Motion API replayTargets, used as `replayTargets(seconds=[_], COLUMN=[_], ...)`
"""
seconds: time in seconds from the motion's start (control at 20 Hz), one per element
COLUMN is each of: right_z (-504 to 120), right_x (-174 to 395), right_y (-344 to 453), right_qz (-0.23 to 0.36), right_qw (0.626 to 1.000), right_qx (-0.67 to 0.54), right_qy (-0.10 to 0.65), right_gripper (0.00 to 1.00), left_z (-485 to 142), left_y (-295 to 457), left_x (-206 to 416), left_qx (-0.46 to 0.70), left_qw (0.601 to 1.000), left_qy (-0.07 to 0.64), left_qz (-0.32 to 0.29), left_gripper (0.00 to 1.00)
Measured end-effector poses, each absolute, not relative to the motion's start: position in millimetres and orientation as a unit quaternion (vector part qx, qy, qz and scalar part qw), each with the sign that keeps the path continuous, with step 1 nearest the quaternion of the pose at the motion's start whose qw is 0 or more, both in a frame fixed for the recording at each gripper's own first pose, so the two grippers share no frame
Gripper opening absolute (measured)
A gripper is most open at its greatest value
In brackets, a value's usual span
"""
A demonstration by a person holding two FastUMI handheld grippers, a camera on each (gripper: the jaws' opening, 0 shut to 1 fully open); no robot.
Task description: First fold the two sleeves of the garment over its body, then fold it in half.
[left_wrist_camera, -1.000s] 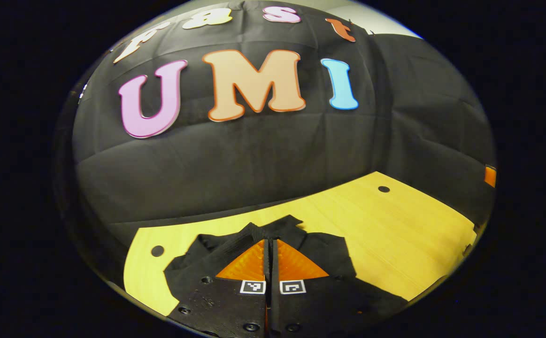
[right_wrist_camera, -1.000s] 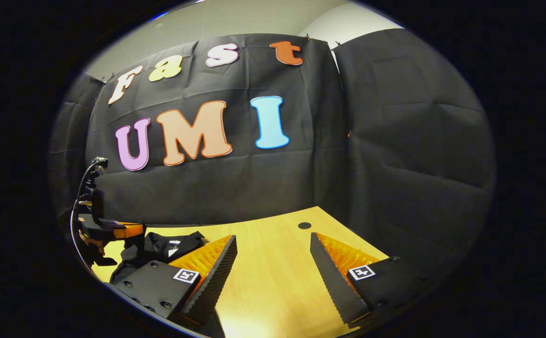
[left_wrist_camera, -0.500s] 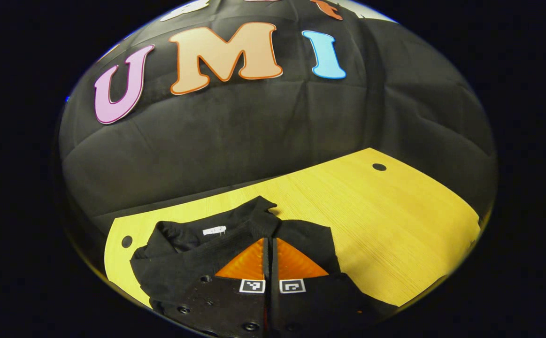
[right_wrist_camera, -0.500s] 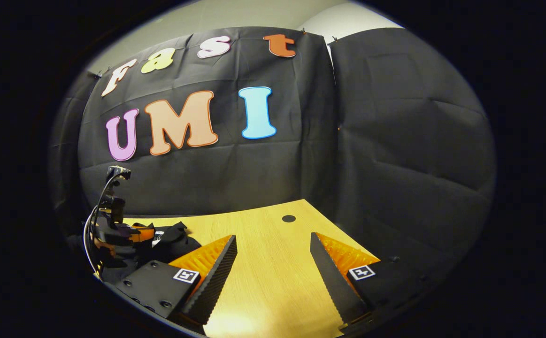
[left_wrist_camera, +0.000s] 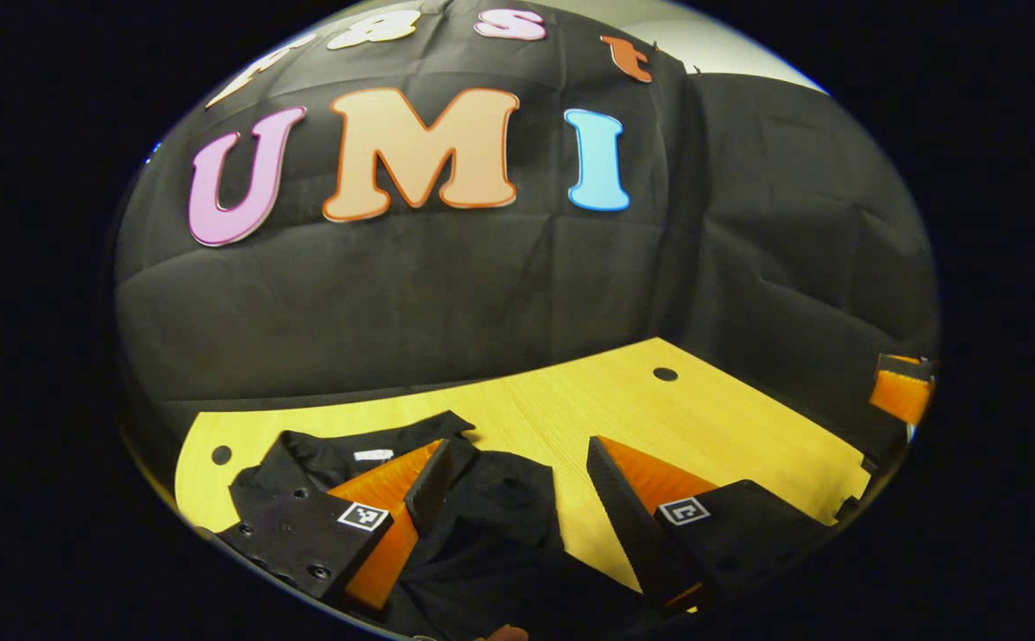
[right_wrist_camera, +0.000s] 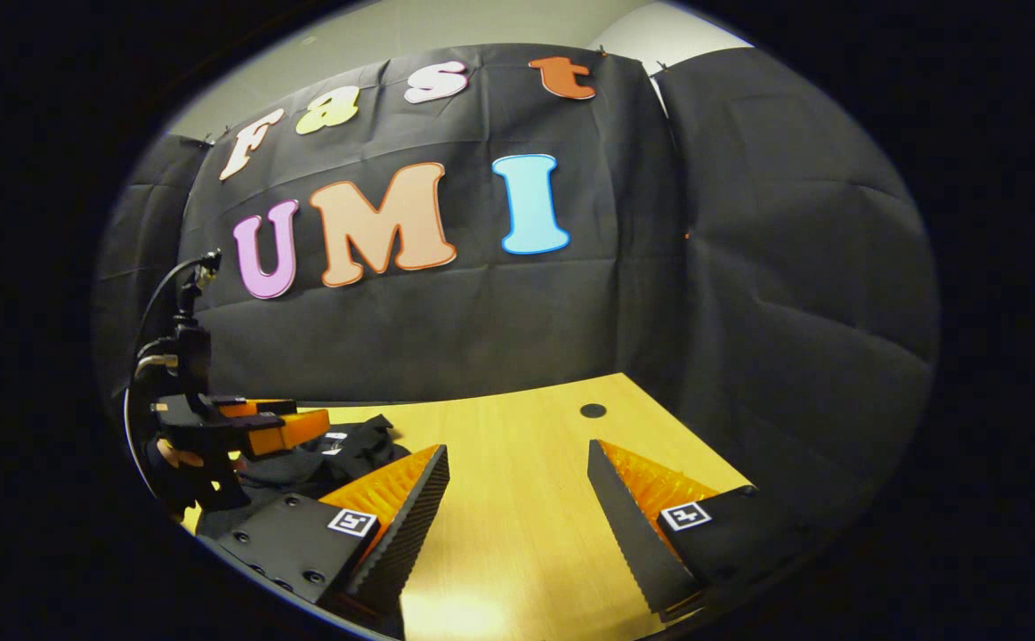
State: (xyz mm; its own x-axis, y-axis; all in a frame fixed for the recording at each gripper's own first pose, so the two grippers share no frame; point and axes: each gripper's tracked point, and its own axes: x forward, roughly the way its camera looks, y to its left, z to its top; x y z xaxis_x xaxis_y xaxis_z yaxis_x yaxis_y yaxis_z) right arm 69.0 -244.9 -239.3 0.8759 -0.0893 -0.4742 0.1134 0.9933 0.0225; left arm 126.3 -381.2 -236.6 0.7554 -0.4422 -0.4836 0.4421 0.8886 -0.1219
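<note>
The black garment [left_wrist_camera: 481, 507] lay bunched on the left part of the wooden table [left_wrist_camera: 731, 427], under the left gripper [left_wrist_camera: 513, 472], whose fingers stood apart. The right gripper [right_wrist_camera: 517, 499] was also spread, over bare wood. The cloth looked soft, light and limp; a hem or sleeve edge seemed best to pinch.

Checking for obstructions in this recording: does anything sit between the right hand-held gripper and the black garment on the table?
Nothing visible does. The right hand-held gripper is open over bare table; the garment lies to its left, with the left hand-held gripper above its far side.
</note>
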Motion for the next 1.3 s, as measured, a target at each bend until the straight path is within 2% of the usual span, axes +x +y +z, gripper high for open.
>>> replayTargets(seconds=[0.25,0.3,0.35,0.5,0.55,0.6,0.65,1.0,1.05,1.1,1.15,1.2,1.3], right_z=[-235.0,-234.2,-234.2,-237.1,-238.0,-237.9,-238.7,-267.1,-274.2,-283.0,-292.1,-301.5,-321.4], right_x=[64.9,61.7,58.5,44.7,39.4,34.9,29.3,-21.6,-29.6,-37.8,-46.7,-57.4,-73.6], right_y=[-212.0,-202.1,-193.3,-160.4,-149.6,-141.8,-133.8,-90.3,-87.0,-83.5,-80.5,-77.6,-73.7], right_qz=[-0.026,-0.021,-0.019,-0.003,0.003,0.008,0.012,0.036,0.038,0.039,0.04,0.041,0.039], right_qw=[0.972,0.973,0.973,0.971,0.97,0.97,0.97,0.959,0.957,0.954,0.95,0.946,0.938], right_qx=[0.032,0.03,0.027,0.027,0.022,0.014,0.007,-0.023,-0.026,-0.029,-0.031,-0.032,-0.035], right_qy=[0.231,0.229,0.229,0.239,0.241,0.241,0.242,0.279,0.288,0.297,0.308,0.319,0.343], right_gripper=[0.99,0.98,0.98,0.98,0.98,0.94,0.98,0.98,0.98,0.98,0.98,0.98,0.98], left_z=[-179.8,-169.0,-161.4,-160.1,-162.4,-165.2,-168.6,-213.4,-223.1,-234.6,-245.4,-257.6,-279.0], left_y=[-299.1,-278.5,-260.4,-203.0,-185.5,-170.2,-156.4,-88.2,-83.1,-78.2,-73.6,-71.0,-64.2], left_x=[106.3,101.5,92.8,58.2,45.9,32.8,19.2,-63.7,-74.4,-83.3,-93.8,-105.9,-127.2], left_qx=[-0.025,-0.023,-0.018,0.015,0.019,0.018,0.016,0.019,0.019,0.021,0.024,0.025,0.028], left_qw=[0.964,0.97,0.974,0.977,0.978,0.977,0.977,0.964,0.961,0.958,0.953,0.949,0.939], left_qy=[0.204,0.185,0.171,0.172,0.179,0.187,0.194,0.26,0.271,0.284,0.298,0.312,0.341], left_qz=[-0.171,-0.157,-0.148,-0.121,-0.109,-0.099,-0.089,-0.05,-0.047,-0.045,-0.043,-0.043,-0.043], left_gripper=[0.94,0.99,0.93,0.91,0.92,0.96,0.91,0.92,0.96,0.92,0.96,0.92,0.92])
